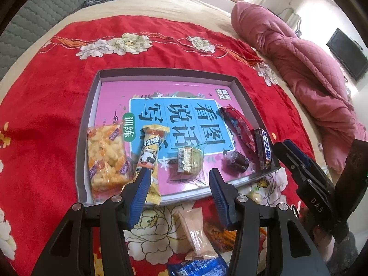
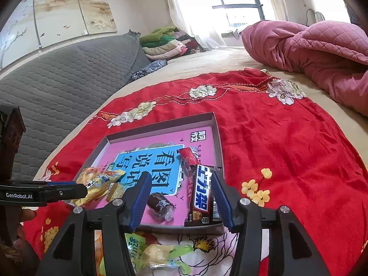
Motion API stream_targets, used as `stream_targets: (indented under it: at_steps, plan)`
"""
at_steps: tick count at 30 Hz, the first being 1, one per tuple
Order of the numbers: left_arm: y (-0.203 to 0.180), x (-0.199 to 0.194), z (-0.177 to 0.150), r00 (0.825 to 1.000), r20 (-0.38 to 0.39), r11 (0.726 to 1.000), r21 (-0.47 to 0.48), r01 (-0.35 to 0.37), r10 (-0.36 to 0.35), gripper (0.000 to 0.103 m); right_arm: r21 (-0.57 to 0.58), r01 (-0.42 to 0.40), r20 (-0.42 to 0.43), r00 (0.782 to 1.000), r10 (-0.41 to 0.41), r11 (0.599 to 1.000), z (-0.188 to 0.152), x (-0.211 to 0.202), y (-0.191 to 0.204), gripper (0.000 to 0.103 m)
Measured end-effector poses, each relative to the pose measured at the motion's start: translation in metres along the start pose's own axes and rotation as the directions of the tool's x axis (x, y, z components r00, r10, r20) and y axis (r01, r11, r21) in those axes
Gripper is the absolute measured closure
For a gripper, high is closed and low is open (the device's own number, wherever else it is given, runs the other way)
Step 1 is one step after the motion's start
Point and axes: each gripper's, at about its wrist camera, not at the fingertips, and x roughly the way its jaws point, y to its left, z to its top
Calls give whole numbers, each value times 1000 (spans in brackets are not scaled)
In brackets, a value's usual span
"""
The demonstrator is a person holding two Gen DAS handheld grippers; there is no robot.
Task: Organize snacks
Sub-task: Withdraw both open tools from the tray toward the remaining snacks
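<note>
Progress check, snack sorting. The shallow box (image 1: 241, 96) sits mid-frame on the red floral cloth (image 1: 46, 115), and six items already lie along its near edge: puffed-snack bag (image 1: 107, 158) at lower left, panda-print stick (image 1: 149, 161) beside it, small gold-wrapped piece (image 1: 189, 159), dark round candy (image 1: 237, 164), red wrapper (image 1: 237, 124) and dark chocolate bar (image 1: 263, 148) at the right. My left gripper (image 1: 178, 179) hangs spread over the near edge, pinching nothing. My right gripper (image 2: 181, 184) is spread too; the chocolate bar lies between its fingers, and the pads appear not to press it. Still outside, lower frame: a pale packet (image 1: 195, 232), a blue packet (image 1: 197, 268), an orange one (image 1: 223, 237). Judgement: roughly two-thirds done.
</note>
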Motion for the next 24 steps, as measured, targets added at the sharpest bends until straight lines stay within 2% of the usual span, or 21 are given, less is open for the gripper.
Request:
stream_targets:
  at_steps: [8, 12, 24]
  plan:
    - [-1, -5, -7, 1000, -9, 1000, 18, 1, -1, 49, -9, -9, -5, 1000, 9, 1000, -2, -8, 6, 46]
    - [-2, -6, -11, 1000, -12, 1000, 30, 3, -3, 48, -8, -10, -13, 1000, 10, 1000, -5, -12, 8, 40]
    - [1, -10, -23, 999, -35, 999, 42, 6, -5, 48, -12, 6, -34, 999, -6, 1000, -11, -16, 12, 39]
